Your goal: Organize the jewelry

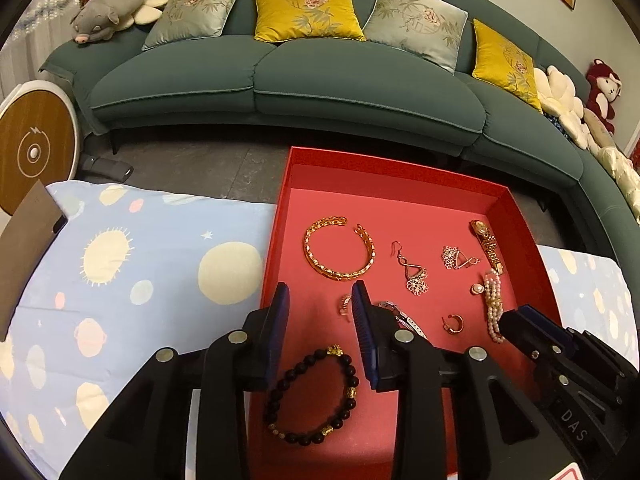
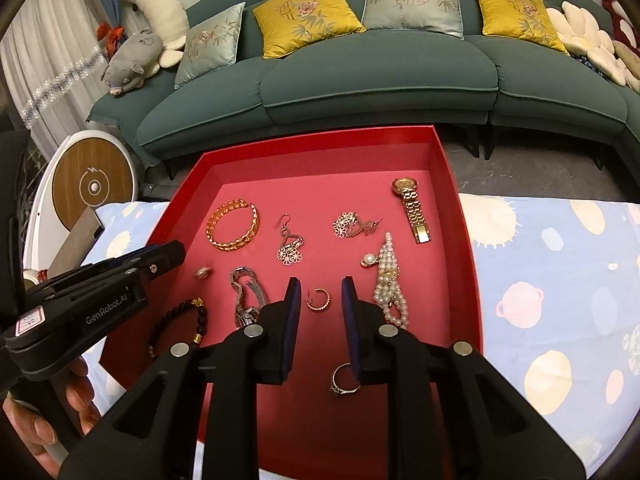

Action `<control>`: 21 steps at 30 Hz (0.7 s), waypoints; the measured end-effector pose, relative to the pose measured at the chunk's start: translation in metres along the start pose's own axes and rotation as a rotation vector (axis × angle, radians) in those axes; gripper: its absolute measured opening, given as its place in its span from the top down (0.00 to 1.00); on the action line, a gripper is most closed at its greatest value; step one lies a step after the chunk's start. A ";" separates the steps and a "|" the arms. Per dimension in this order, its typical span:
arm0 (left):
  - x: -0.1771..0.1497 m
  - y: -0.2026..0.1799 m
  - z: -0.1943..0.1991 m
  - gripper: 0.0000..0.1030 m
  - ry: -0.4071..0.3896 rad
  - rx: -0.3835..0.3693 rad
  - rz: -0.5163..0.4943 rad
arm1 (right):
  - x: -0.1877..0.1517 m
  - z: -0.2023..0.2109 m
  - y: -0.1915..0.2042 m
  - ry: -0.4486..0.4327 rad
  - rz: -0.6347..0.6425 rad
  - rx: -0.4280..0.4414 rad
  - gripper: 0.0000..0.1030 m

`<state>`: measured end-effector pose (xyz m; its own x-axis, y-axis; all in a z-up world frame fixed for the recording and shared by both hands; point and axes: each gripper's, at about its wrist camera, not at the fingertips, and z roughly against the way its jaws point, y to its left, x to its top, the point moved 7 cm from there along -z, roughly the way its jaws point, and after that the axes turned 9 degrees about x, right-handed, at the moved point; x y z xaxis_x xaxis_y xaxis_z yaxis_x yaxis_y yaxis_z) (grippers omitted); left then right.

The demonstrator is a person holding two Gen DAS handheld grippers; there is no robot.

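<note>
A red tray [image 1: 276, 236] lies on the blue patterned cloth and holds the jewelry. My left gripper [image 1: 320, 292] stands open over the tray's near left part. A black bead bracelet [image 1: 312, 394] lies flat on the tray floor under its fingers, and the pads do not press on it. Beyond it lie a gold bangle [image 1: 340, 250] and a drop earring [image 1: 414, 270]. My right gripper [image 2: 320, 284] is open too, with a small hoop earring [image 2: 319, 299] on the floor between its tips. A ring [image 2: 344, 380] lies beneath its right finger. A pearl bracelet [image 2: 390, 280] sits just to the right.
A gold watch [image 2: 412, 208], a flower earring [image 2: 354, 224] and a silver link bracelet [image 2: 246, 294] also lie in the tray [image 2: 456, 216]. Blue planet-print cloth [image 1: 140, 280] spreads on both sides. A green sofa [image 1: 320, 80] with cushions stands behind, a round wooden-faced device [image 1: 34, 152] at left.
</note>
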<state>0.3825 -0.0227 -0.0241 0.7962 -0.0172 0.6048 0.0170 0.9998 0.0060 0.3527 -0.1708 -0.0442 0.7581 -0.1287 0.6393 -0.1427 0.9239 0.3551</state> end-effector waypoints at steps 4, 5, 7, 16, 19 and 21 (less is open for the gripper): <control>0.001 0.010 0.027 0.71 -0.018 -0.017 0.020 | 0.004 0.024 0.005 -0.034 0.007 0.008 0.78; 0.001 0.012 0.036 0.71 -0.026 -0.019 0.023 | 0.005 0.032 0.007 -0.043 0.010 0.011 0.78; -0.002 0.018 0.059 0.69 -0.050 -0.019 0.026 | 0.005 0.054 0.012 -0.060 0.012 0.018 0.78; -0.057 0.031 0.138 0.56 -0.112 0.058 -0.028 | -0.028 0.157 0.041 -0.131 0.055 -0.041 0.60; -0.073 0.031 0.148 0.56 -0.102 0.068 -0.044 | -0.049 0.170 0.048 -0.121 0.068 -0.067 0.60; -0.080 0.029 0.152 0.52 -0.101 0.069 -0.049 | -0.059 0.174 0.053 -0.118 0.070 -0.080 0.58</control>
<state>0.2270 0.0090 0.0485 0.7308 -0.0689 0.6792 0.0102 0.9959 0.0901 0.1895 -0.1770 0.0560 0.6673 -0.1004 0.7380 -0.1377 0.9572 0.2547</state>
